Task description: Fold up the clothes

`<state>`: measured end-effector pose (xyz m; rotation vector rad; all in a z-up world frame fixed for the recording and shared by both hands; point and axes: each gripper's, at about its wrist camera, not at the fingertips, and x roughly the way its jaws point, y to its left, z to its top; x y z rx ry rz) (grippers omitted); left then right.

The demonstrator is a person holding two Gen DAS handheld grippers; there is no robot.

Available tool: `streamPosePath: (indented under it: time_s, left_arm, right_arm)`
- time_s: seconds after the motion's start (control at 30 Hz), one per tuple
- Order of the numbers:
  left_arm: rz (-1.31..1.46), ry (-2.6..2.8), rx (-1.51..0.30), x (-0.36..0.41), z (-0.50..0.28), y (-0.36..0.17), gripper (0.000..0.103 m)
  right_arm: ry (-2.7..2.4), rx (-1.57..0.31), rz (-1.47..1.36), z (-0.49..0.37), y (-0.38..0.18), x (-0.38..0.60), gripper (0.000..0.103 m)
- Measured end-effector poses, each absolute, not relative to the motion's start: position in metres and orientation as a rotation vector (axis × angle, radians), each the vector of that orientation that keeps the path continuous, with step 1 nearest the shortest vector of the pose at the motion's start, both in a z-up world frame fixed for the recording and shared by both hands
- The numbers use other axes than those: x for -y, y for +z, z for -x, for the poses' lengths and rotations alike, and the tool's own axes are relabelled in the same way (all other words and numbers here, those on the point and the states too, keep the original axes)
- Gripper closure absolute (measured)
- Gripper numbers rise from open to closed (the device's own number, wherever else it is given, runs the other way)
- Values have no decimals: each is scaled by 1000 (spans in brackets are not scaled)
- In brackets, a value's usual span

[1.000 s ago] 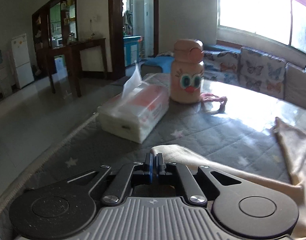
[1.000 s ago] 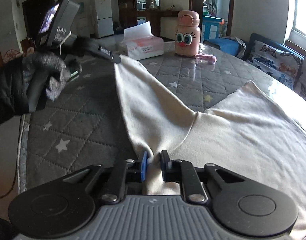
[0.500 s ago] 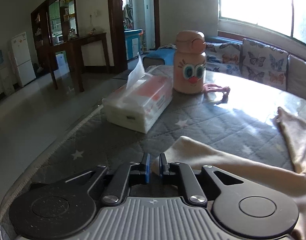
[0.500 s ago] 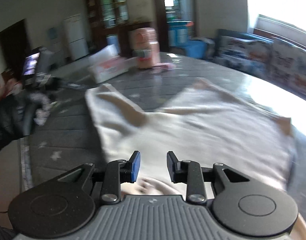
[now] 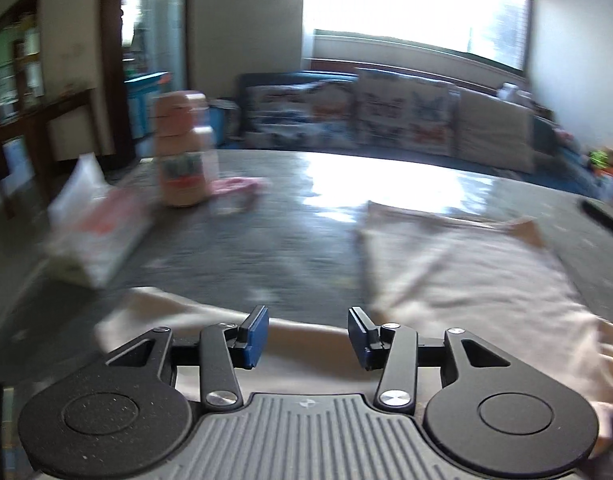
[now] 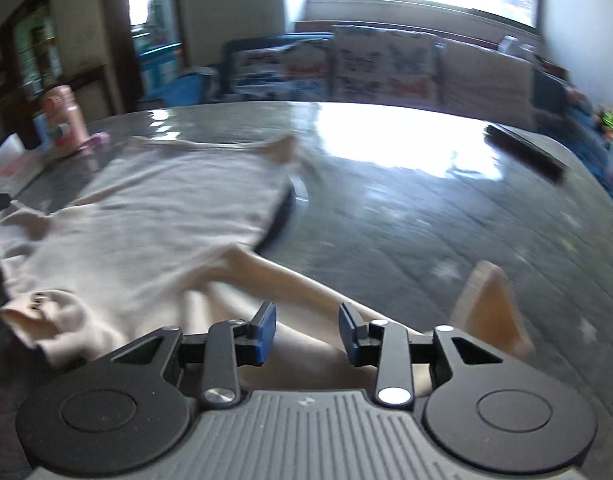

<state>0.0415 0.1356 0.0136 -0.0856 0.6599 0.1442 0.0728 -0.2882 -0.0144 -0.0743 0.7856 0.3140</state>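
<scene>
A cream long-sleeved garment (image 6: 154, 220) lies spread on the grey quilted table top (image 6: 446, 216). In the left wrist view it (image 5: 466, 272) stretches to the right, with one sleeve running just under my fingers. My left gripper (image 5: 307, 334) is open and empty above that sleeve. My right gripper (image 6: 306, 330) is open and empty above the other sleeve (image 6: 290, 280), whose cuff (image 6: 490, 308) stands up at the right. The views are motion-blurred.
A pink cartoon bottle (image 5: 182, 152) and a tissue pack (image 5: 94, 236) stand at the table's far left, with a small pink item (image 5: 236, 186) beside the bottle. A dark flat object (image 6: 522, 152) lies at the far right edge. A sofa (image 5: 386, 120) stands behind the table.
Both grippers have opened and let go of the sleeve they held. Both have swung to the right, the right one onto the other sleeve.
</scene>
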Motion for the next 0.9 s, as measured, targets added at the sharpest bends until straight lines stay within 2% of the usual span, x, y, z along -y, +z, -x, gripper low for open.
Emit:
streamPosePath:
  time_s: [0.43, 0.77, 0.87, 0.9]
  left_arm:
    - [-40, -233, -702, 7, -68, 7, 51]
    - [-172, -422, -755, 70, -57, -16, 51]
    - [-187, -443, -764, 72, -53, -19, 51]
    - [-192, -449, -767, 72, -51, -19, 51]
  right_arm:
    - [75, -752, -45, -34, -14, 362, 66]
    - [24, -749, -205, -33, -26, 404, 64]
    - [46, -752, -179, -43, -29, 399, 67]
    - [54, -755, -164, -47, -30, 397, 73]
